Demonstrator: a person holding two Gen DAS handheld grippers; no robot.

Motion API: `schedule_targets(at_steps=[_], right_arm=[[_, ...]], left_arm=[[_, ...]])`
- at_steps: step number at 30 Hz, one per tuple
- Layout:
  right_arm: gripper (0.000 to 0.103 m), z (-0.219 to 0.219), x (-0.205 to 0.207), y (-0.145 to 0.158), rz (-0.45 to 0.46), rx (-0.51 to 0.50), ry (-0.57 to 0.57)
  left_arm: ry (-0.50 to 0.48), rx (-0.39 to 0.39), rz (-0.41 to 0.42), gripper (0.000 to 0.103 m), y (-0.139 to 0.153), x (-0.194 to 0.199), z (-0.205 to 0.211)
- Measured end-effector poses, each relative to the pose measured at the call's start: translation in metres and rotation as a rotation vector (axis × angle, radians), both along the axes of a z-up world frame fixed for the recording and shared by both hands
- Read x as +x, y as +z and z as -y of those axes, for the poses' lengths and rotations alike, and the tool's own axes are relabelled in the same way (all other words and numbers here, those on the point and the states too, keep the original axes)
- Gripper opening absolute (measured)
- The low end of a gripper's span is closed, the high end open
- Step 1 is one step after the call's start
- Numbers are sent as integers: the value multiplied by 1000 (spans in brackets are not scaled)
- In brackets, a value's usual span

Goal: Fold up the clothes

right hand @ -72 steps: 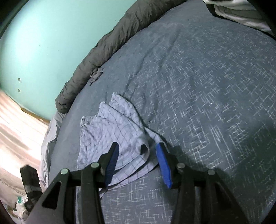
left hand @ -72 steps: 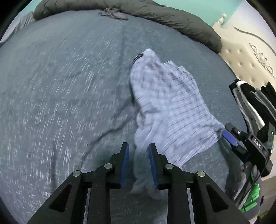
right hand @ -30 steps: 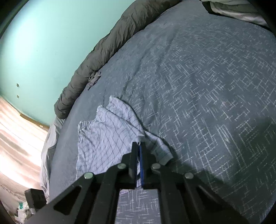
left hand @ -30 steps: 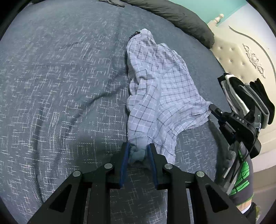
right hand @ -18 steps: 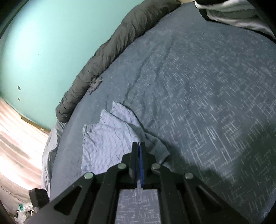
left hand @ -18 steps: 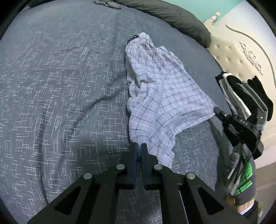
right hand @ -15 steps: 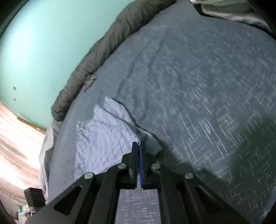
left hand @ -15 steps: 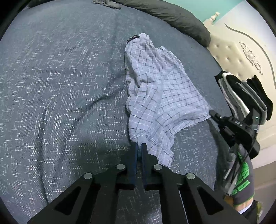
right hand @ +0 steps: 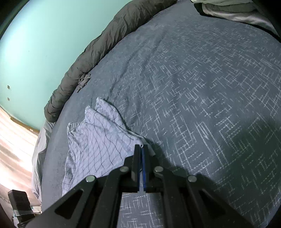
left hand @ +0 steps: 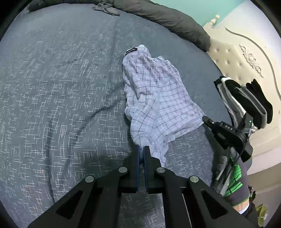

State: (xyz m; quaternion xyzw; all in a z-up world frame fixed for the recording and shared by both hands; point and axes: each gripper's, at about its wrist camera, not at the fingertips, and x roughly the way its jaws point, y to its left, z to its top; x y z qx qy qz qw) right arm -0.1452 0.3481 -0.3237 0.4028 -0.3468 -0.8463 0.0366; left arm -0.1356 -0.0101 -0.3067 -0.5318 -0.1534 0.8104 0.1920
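Note:
A pair of light checked shorts (left hand: 158, 98) lies crumpled on the blue-grey bed cover (left hand: 61, 87). My left gripper (left hand: 141, 148) is shut on the hem of one leg at the near end. My right gripper (right hand: 141, 146) is shut on another corner of the shorts (right hand: 98, 138); it also shows in the left wrist view (left hand: 207, 120) at the garment's right corner. The waistband with a dark label (left hand: 131, 50) lies at the far end.
A rolled dark grey duvet (left hand: 166, 17) runs along the far edge of the bed, with a small grey cloth (left hand: 107, 8) beside it. Folded dark clothes (left hand: 245, 100) are stacked at the right near the cream headboard (left hand: 245, 56). A teal wall (right hand: 43, 35) is behind.
Both grippers closed on the shorts' corners and stayed shut. The garment has been pulled a little and stretched between them.

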Motion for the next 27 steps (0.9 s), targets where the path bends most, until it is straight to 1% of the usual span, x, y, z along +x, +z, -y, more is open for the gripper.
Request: schedule_targets(at_steps=[3,5,7,10,13,15,16,18,19,20,21,23,26,27], right_arm=[[1,-2,1,0,-3,-4,-2],[1,0,0,-1,3,11,4],[1,3,-2,-2,16,28,13],[2,6,-3,-1,30,62,15],[2,5,-3,2,29,88,-1],[3,1,-1,4,26,85,-22],[4,-2,0,6,21,84,-34],[12,-7,2,10,6,81,-58],[14,-10,3,13,-5,76,-71],[20,-11,3,15,-16,65,-66],[23,-10,3,18,-27,51,-57],[23,-9,0,22,-50,28,-35],[24,2,-7,36,-104,3,47],[27,7,-12,40,-113,6,74]], left_arm=[[22,8,19,4,-2,-4,9],[27,-4,29,4,-4,-5,10],[33,-38,37,4,-9,-8,7],[26,-56,58,5,-13,-7,4],[43,-81,39,10,-6,-6,5],[61,-88,14,18,1,-7,9],[72,-84,1,20,4,-9,11],[94,-74,-27,28,12,-15,16],[105,-66,-40,30,14,-21,19],[113,-62,-46,33,15,-27,21],[115,-58,-50,33,15,-35,20],[120,-52,-68,33,15,-52,20],[122,-45,-85,33,12,-79,14],[122,-43,-91,33,11,-88,11]])
